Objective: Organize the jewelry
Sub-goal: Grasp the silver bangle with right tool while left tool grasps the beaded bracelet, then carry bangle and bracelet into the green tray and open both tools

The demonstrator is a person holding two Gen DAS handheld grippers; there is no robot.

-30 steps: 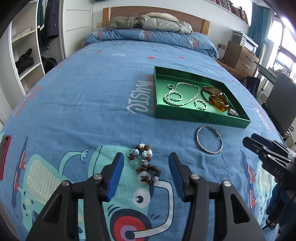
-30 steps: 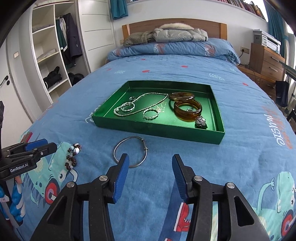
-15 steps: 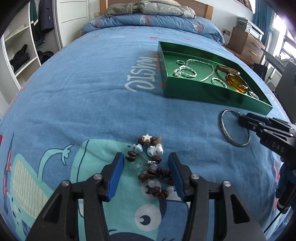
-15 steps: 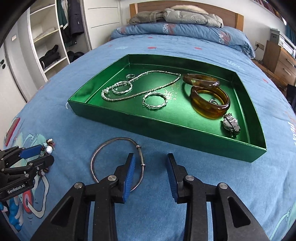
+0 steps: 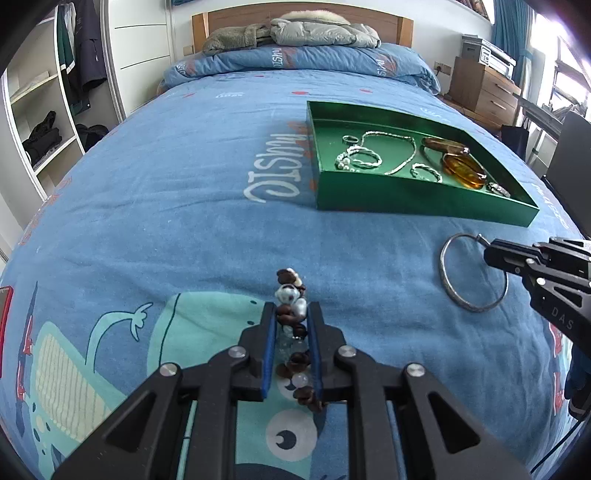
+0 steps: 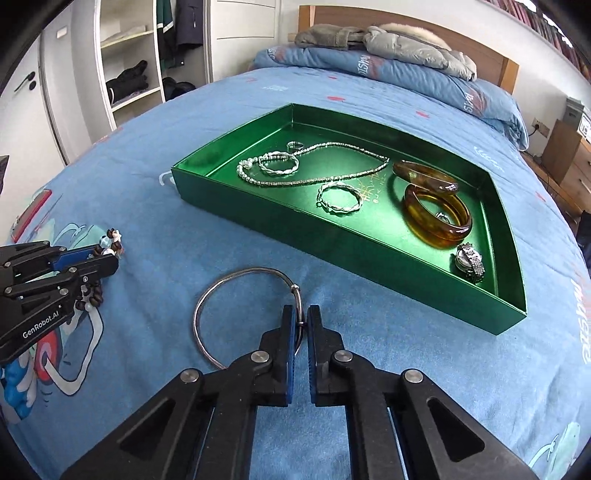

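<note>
My left gripper (image 5: 291,310) is shut on a brown and white bead bracelet (image 5: 290,295) that lies on the blue bedspread; it also shows in the right wrist view (image 6: 110,240). My right gripper (image 6: 300,314) is shut on the near right rim of a thin silver bangle (image 6: 221,291), which also shows in the left wrist view (image 5: 448,286). A green tray (image 6: 229,199) beyond it holds a silver necklace (image 6: 332,147), silver bracelets (image 6: 340,197), amber bangles (image 6: 436,218) and a watch (image 6: 469,262).
The blue cartoon bedspread (image 5: 166,184) covers the bed. Pillows and jackets (image 5: 295,33) lie at the headboard. An open wardrobe (image 5: 44,110) stands left, a wooden dresser (image 5: 484,88) right. The left gripper's body (image 6: 40,280) is at the left edge.
Both grippers moved forward and closed: the left on the bead bracelet, the right on the silver bangle's rim.
</note>
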